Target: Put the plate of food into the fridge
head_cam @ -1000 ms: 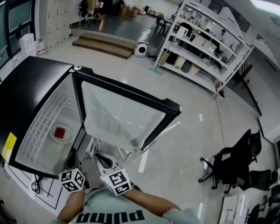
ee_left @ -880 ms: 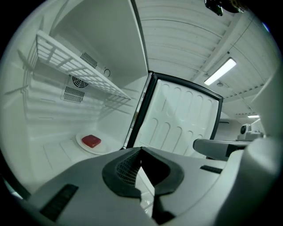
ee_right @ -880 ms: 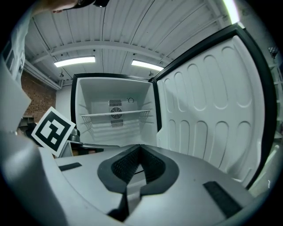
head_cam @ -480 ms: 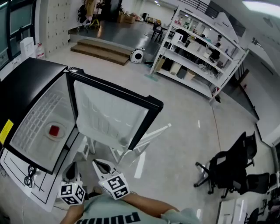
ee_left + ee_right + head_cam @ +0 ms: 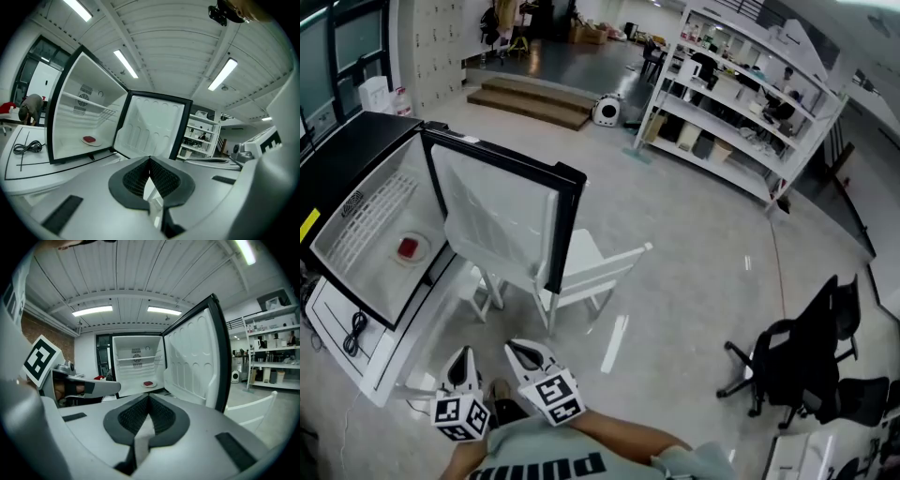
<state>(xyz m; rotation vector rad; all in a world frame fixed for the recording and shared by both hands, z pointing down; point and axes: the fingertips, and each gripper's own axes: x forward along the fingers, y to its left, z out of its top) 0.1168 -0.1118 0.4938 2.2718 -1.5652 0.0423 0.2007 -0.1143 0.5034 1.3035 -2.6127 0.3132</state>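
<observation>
Gleaming floor (image 5: 694, 262), plate (image 5: 410, 248) inside open fridge (image 5: 347, 159), left hand-held gripper (image 5: 465, 352) and right hand-held gripper (image 5: 515, 347) pressed together

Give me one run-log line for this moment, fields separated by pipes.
plate of food: inside fridge | door: open | left gripper: shut, empty | right gripper: shut, empty

The fridge (image 5: 342, 164) is cut off at the left picture edge. The red food (image 5: 408, 248) on the plate (image 5: 423, 254) is too small to identify. The fridge door (image 5: 497, 220) hides part of the white chair (image 5: 595, 272).
</observation>
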